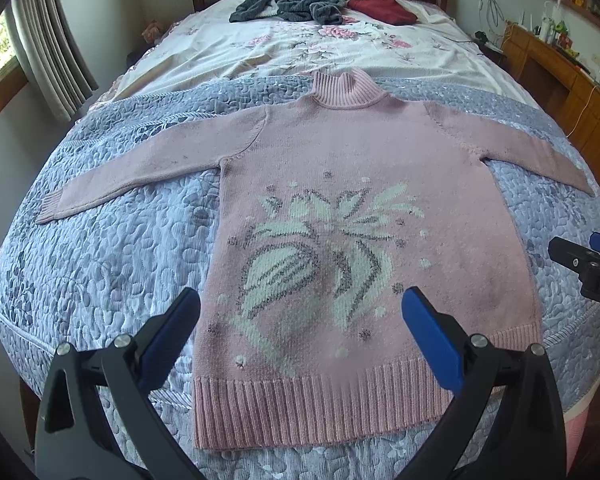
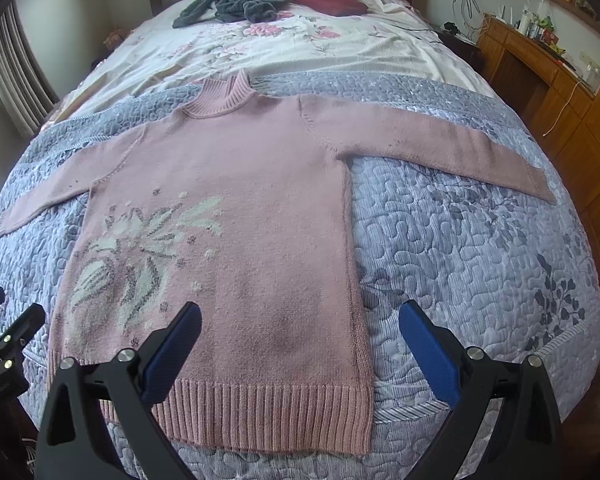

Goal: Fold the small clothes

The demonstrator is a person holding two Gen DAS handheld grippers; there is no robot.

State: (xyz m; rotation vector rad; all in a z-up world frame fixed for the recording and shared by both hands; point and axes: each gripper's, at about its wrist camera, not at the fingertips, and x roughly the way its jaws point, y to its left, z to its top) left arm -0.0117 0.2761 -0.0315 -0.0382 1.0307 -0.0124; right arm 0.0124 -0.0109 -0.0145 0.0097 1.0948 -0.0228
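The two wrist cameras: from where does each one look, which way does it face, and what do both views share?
Left wrist: above the foot of the bed, over the pink sweater hem, facing the headboard; its own open left gripper shows, plus the right gripper at the edge.
Right wrist: further right, over the sweater's right side, facing the same way; its own open gripper shows, plus the left gripper at the left edge.
Shared: sweater, grey quilt, grey garment, red garment.

both wrist views face the headboard, sharing the sweater (image 1: 340, 208).
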